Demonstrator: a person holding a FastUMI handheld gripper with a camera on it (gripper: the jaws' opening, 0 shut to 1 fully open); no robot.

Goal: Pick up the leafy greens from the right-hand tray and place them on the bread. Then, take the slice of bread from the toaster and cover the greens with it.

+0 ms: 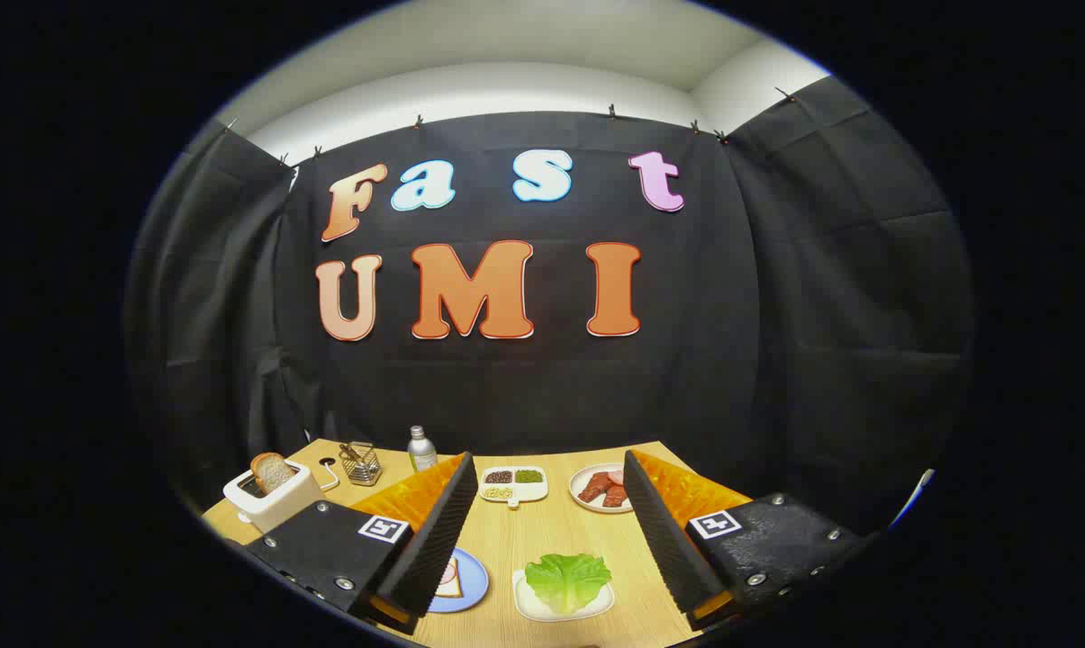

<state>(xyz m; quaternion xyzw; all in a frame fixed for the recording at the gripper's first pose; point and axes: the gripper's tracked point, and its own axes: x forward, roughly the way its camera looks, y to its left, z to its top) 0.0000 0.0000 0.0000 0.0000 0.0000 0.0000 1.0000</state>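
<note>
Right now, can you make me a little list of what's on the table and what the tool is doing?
tool: tool open, its fingers spread wide, holding nothing
leafy greens: leafy greens on a white tray, between the fingers
bread: bread on a blue plate, beside the left finger, partly hidden
toaster: white toaster, one toast slice sticking up
further back: divided dish, plate of meat, wire basket, bottle
table: wooden table

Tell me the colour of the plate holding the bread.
Light blue plate, partly behind the left finger of the open gripper, gripper view.
</note>
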